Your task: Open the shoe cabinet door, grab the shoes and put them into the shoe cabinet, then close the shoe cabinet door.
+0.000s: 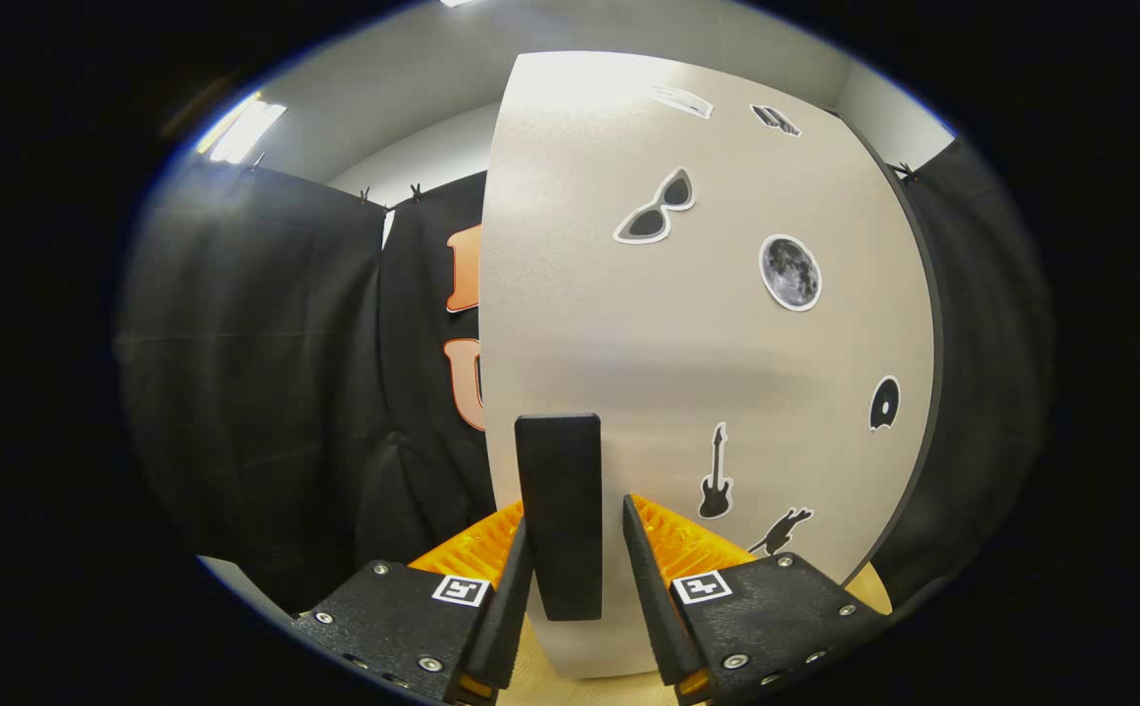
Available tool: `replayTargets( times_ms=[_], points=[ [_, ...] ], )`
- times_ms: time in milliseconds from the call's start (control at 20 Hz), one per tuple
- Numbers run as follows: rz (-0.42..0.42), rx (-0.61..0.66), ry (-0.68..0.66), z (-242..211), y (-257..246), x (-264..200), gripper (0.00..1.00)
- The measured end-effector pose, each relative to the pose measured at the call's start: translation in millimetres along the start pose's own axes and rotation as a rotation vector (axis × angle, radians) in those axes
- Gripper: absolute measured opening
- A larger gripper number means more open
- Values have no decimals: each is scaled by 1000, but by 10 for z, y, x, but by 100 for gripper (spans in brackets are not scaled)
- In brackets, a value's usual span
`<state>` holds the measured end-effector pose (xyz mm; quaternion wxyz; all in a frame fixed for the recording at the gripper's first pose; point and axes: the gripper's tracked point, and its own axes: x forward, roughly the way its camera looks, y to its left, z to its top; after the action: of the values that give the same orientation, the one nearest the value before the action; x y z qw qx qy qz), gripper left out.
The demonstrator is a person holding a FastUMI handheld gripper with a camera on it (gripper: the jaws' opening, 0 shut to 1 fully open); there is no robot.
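Looking along the fingers, the pale shoe cabinet door (668, 333) takes up most of what's ahead, with stickers on it: sunglasses (656, 208), a moon (790, 273), a guitar (716, 476) and a few more. Black cloth (256, 373) hangs as the booth wall behind, white wall and a ceiling light (241, 130) above it, and a bit of light wood surface (530, 677) sits below. The gripper (574, 549) has its fingers either side of the door's dark upright handle (560, 515), close to it, but I can't tell if they're actually pressing on it.
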<state>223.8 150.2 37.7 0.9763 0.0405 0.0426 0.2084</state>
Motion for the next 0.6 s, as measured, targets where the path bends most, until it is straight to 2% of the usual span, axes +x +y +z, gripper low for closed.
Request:
replayTargets(
  times_ms=[600],
  points=[
    [-73,-46,1,-12,-11,296,60]
  ],
)
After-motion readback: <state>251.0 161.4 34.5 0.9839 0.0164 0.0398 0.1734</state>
